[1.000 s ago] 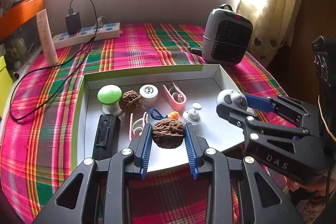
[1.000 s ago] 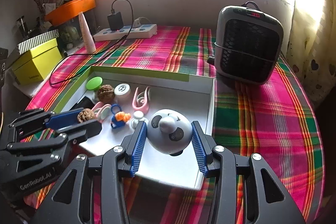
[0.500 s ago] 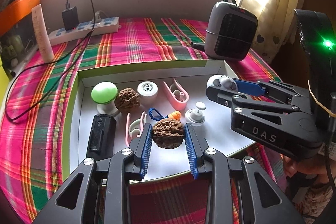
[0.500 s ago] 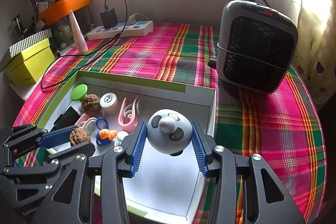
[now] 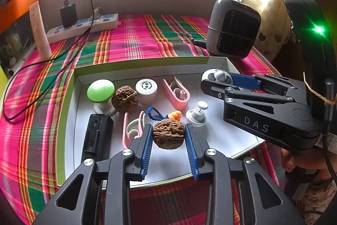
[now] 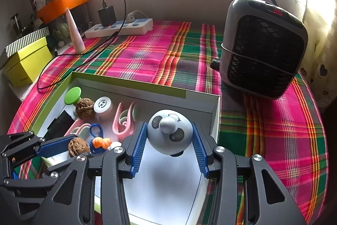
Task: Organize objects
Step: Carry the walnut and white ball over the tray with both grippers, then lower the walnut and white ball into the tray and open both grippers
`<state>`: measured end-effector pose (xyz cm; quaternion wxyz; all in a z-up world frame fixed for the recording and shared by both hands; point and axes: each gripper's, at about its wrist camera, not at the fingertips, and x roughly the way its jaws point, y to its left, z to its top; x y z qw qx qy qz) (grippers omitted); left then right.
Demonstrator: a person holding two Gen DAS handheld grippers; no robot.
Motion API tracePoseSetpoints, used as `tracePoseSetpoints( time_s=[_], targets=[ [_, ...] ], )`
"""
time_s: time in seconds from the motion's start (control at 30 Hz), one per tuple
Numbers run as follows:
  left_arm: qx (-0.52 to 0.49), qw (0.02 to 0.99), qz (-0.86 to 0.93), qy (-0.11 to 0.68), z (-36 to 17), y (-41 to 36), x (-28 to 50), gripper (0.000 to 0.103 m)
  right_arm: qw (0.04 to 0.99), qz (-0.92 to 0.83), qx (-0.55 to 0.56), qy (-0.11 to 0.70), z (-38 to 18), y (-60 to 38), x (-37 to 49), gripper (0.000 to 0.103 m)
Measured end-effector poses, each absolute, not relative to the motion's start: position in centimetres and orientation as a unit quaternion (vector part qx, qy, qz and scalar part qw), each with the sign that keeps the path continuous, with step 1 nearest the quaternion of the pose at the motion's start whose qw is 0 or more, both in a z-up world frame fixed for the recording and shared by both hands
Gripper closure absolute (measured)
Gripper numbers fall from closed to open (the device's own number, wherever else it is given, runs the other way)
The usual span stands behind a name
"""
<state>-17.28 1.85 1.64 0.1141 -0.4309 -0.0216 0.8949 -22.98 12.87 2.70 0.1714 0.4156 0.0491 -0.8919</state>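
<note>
Left wrist: jaws clench wrinkled brown walnut [image 5: 168, 134] (right's grip round panda toy [image 6: 169, 131]).

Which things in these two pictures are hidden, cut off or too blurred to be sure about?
- Left wrist view: the print on the white round cap is too small to read.
- Left wrist view: the right gripper covers most of the panda-faced ball.
- Right wrist view: the underside of the ball is out of sight, so contact with the box floor is unclear.
- Right wrist view: the heater display is blurred.
</note>
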Motion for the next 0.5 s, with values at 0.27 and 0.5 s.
tracePoseSetpoints(
  time_s=[0.27,0.5],
  targets=[
    [-0.436,0.113,0.892,-0.021,1.23,2.08,-17.49,0.074,0.172,-0.892,0.415,0.054,2.58,12.72,-23.25,0.059],
    [-0.438,0.111,0.892,-0.021,1.12,2.1,-17.56,0.074,0.171,-0.892,0.415,0.057,2.51,12.49,-23.32,0.059]
  ],
)
